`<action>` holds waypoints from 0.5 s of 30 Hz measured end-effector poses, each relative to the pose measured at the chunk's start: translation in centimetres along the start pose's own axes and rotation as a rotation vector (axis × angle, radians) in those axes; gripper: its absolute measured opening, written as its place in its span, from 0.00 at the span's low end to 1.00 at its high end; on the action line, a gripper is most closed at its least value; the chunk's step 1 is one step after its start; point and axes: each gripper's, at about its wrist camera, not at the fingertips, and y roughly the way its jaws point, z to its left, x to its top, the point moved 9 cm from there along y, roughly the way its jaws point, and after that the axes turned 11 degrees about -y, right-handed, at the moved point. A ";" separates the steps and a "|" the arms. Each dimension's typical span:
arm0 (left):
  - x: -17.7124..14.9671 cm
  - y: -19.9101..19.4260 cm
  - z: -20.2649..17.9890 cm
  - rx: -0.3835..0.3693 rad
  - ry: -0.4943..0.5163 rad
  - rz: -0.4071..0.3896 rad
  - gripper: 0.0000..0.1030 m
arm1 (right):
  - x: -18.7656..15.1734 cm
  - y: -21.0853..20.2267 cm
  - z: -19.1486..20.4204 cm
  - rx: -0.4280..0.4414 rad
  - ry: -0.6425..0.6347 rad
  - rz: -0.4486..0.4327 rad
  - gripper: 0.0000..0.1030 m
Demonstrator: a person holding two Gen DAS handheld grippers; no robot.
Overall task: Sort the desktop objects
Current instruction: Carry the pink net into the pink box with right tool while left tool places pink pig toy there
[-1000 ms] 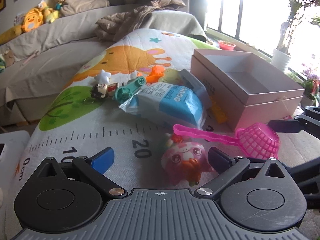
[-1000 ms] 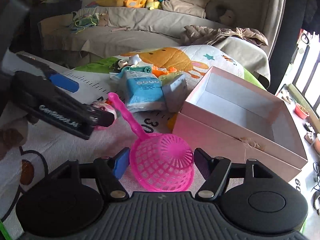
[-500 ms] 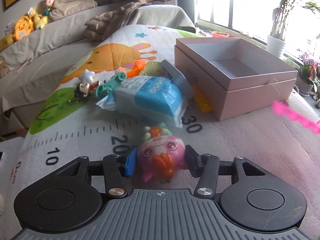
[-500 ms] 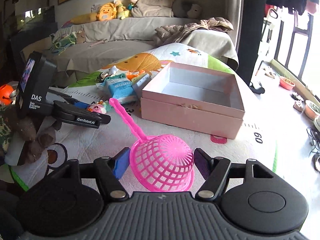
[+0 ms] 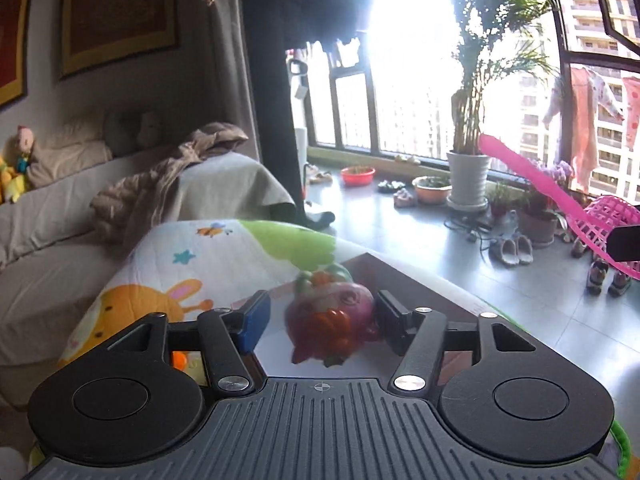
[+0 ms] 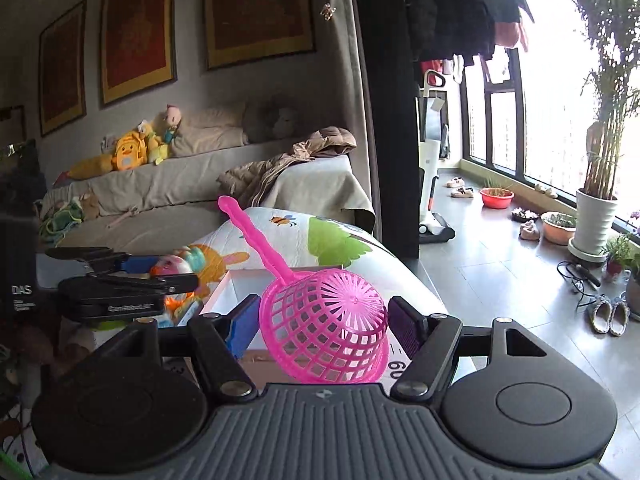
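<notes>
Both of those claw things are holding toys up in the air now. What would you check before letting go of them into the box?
1. Left gripper holds the round pink cartoon toy figure between its fingers: ok.
2. Right gripper holds the pink plastic mesh scoop by its basket: ok.
3. Toy figure is above the open pink cardboard box: ok, box interior shows just beneath it.
4. Scoop is over the box: cannot tell; the box rim lies ahead and left.
5. Scoop's long handle is clear of the left gripper: ok, apart.
6. Box has room: cannot tell, mostly hidden.
</notes>
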 end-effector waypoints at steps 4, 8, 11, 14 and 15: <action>-1.7 -1.4 2.9 0.013 -0.080 0.009 0.96 | 1.5 2.8 -0.5 -0.020 0.015 0.005 0.68; -6.2 -4.0 6.7 0.105 -0.122 0.064 0.95 | 2.2 7.5 1.2 0.027 0.012 0.053 0.68; -9.1 -4.3 8.8 0.134 -0.183 0.135 0.95 | 1.7 12.6 3.0 0.057 0.044 0.141 0.68; -10.8 -4.4 10.3 0.149 -0.205 0.172 0.96 | 0.1 17.3 4.0 0.011 0.088 0.247 0.68; -11.2 -4.3 10.7 0.154 -0.211 0.179 0.96 | -0.7 18.7 3.9 -0.015 0.101 0.281 0.68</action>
